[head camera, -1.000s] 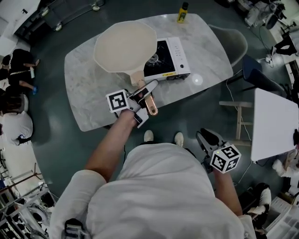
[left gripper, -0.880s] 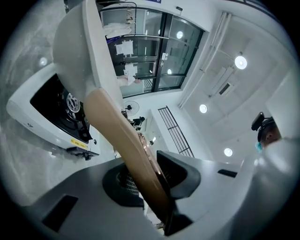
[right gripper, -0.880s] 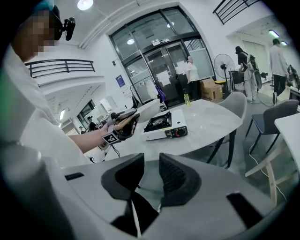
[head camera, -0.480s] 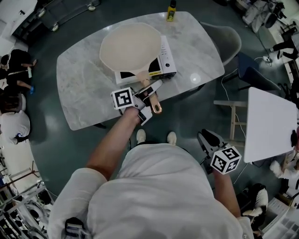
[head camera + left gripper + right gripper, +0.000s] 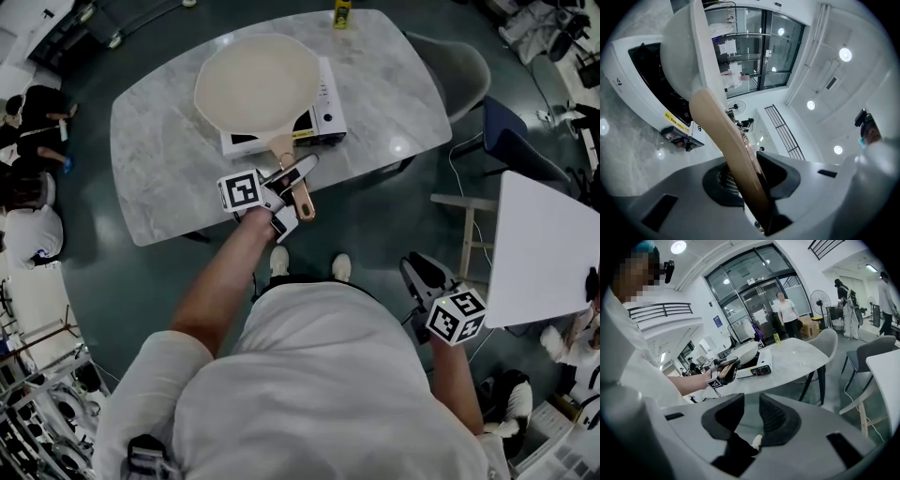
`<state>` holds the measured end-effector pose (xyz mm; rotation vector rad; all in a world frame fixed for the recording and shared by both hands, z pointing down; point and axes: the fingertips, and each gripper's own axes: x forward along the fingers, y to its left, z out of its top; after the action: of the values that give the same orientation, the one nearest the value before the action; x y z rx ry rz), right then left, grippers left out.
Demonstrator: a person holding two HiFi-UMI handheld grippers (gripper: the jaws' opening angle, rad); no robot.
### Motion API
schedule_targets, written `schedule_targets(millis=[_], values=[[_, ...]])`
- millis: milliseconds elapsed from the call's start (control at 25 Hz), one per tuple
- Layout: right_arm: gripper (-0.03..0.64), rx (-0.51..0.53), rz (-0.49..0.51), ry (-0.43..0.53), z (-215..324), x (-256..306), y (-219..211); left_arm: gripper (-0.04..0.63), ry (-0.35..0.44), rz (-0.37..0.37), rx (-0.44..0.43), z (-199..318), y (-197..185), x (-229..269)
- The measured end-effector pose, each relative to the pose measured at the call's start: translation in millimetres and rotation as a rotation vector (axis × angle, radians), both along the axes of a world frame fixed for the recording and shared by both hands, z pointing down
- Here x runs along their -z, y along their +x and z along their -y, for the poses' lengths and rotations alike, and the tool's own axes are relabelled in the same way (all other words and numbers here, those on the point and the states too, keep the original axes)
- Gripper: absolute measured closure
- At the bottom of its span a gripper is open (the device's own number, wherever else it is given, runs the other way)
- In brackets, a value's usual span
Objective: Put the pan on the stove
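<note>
A cream pan (image 5: 255,80) is over the white single-burner stove (image 5: 323,120) on the marble table (image 5: 159,159) and covers most of its black top. Whether it rests on the burner I cannot tell. My left gripper (image 5: 289,186) is shut on the pan's tan handle (image 5: 736,159) near its copper-coloured end. In the left gripper view the pan's bowl (image 5: 682,51) sits above the stove (image 5: 640,89). My right gripper (image 5: 424,281) hangs low at my right side, away from the table. It stands open (image 5: 750,420) with nothing between its fingers. From there I see the pan (image 5: 743,351) and stove (image 5: 758,367) in the distance.
A yellow bottle (image 5: 342,13) stands at the table's far edge. A grey chair (image 5: 459,66) is at the table's right end. A wooden stool (image 5: 466,230) and a white table (image 5: 544,253) are to my right. People (image 5: 33,122) sit at far left.
The left gripper has carried the pan to the right, from overlapping the stove's left part to covering most of its top. The right gripper has stayed at my side.
</note>
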<state>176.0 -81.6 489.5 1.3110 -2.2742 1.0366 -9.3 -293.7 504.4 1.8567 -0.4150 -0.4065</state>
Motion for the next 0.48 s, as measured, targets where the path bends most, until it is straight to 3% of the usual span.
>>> schedule_targets(millis=[480], values=[[0.509, 0.052, 0.018, 0.014, 10.0, -1.7, 3.5, 0.495, -0.010, 0.001, 0.045, 2.5, -0.3, -4.3]])
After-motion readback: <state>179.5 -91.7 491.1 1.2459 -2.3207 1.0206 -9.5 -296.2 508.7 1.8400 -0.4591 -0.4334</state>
